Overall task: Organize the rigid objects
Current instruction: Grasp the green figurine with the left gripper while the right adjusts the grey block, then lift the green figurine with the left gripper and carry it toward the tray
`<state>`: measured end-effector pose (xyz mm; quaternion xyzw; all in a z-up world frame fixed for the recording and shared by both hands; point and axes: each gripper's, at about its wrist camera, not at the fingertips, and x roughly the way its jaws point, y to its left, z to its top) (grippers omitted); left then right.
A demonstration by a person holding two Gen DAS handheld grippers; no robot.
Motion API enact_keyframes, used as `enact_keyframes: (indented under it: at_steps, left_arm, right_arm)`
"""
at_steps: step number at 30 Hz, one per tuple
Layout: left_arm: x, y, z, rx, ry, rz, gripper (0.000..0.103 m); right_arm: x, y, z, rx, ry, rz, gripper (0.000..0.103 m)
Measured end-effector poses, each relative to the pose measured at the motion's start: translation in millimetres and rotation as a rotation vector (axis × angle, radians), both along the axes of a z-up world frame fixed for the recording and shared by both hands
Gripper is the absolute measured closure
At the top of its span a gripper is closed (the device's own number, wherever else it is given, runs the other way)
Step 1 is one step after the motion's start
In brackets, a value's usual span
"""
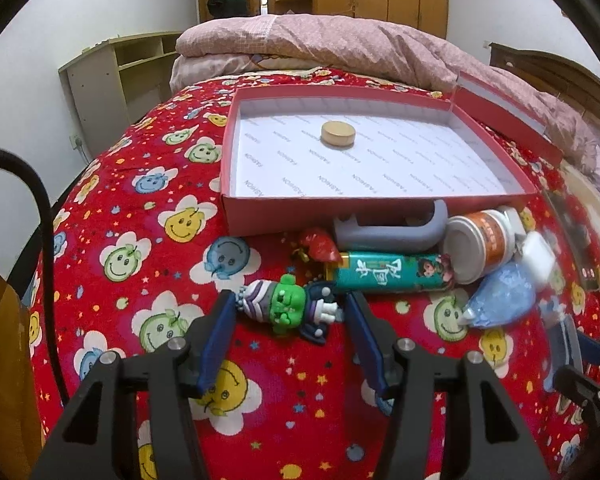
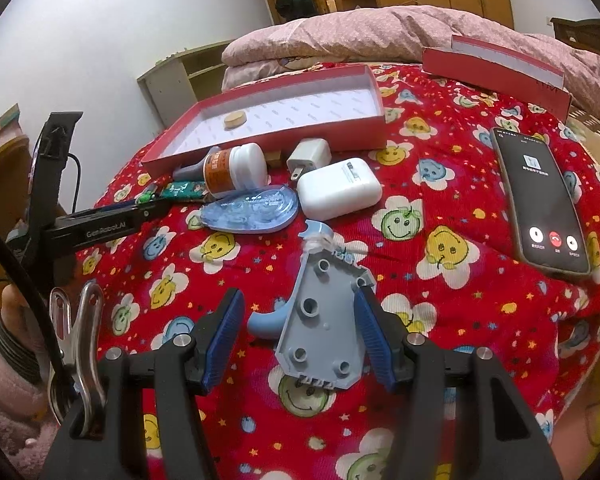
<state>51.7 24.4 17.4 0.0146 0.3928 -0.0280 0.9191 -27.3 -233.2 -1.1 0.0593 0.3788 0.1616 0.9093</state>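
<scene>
Left wrist view shows the left hand-held gripper (image 1: pixel 290 312) spread around a green-faced toy figure (image 1: pixel 288 310) on the bed (image 1: pixel 140 208), near the red box (image 1: pixel 340 204). The right hand-held gripper (image 2: pixel 300 316) stands spread, one pad touching a grey-blue plastic piece (image 2: pixel 320 324).

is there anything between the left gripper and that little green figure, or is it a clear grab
Nothing visible blocks it. The left gripper is open with the green figure lying between its fingertips on the bedspread. The green tube lies just beyond the figure, close to it, but not in the gripper's path.
</scene>
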Motion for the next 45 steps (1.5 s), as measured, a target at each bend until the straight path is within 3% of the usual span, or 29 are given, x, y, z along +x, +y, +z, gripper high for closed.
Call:
enact_keyframes:
  at_steps: [11,15,22,29,39,45]
  left_arm:
    - [2,0,1,-0.004,-0.004,-0.001,0.044]
    - [-2,3,2,-0.016,-0.003,0.009,0.051]
    - [-12,3,1,-0.037,-0.006,-0.011,0.051]
    - [-23,4,5,-0.095,0.006,-0.042,0.051]
    - [-33,6,16,-0.12,-0.01,-0.052,0.051]
    - [-34,7,16,-0.126,-0.008,-0.057,0.051]
  right_arm:
    - [0,0,0,0.006,-0.004,-0.002,0.044]
    - [0,0,0,0.0,-0.001,-0.004,0.044]
    - [-1,2,1,-0.011,0.011,-0.014,0.044]
    - [-2,4,2,-0.025,0.024,-0.024,0.044]
    - [-9,-2,13,-0.049,0.0,-0.058,0.044]
    - [-9,-6,7,-0.045,0.047,-0.076,0.044]
